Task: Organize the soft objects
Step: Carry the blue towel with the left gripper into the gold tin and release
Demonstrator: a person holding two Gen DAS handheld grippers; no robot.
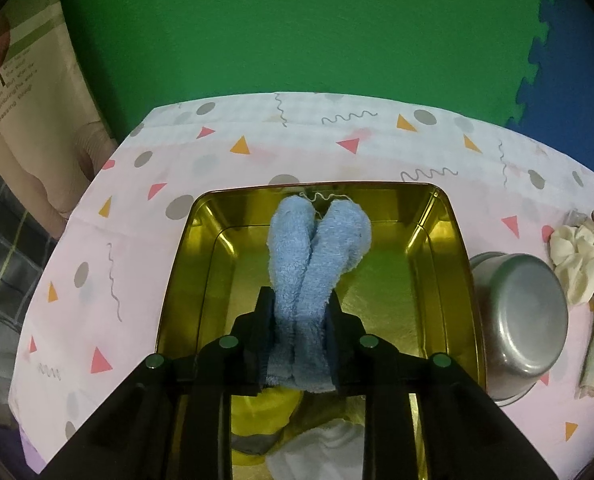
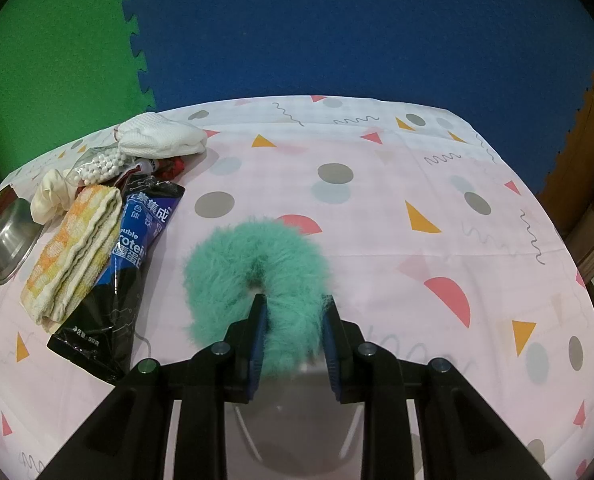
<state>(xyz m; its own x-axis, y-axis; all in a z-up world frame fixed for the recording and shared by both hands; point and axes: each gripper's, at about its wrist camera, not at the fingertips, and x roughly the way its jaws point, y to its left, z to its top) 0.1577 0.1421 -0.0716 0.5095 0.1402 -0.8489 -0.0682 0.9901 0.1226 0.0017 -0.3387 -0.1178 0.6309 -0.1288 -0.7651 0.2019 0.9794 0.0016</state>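
The left claw holds a folded light blue towel between its pads, the doubled cloth pinched near its lower end, its two rounded lobes reaching toward the far wall of the gold tin. The towel hangs inside the tin, above its shiny floor; whether it touches the floor cannot be told. At the tin's near end lie a yellow cloth and a white cloth. Just right of the tin stands an upturned metal bowl on the patterned worktop. The right claw is closed narrowly on a fluffy teal scrunchie, held well right of the tin, with a checked yellow towel and a dark snack packet lying between.
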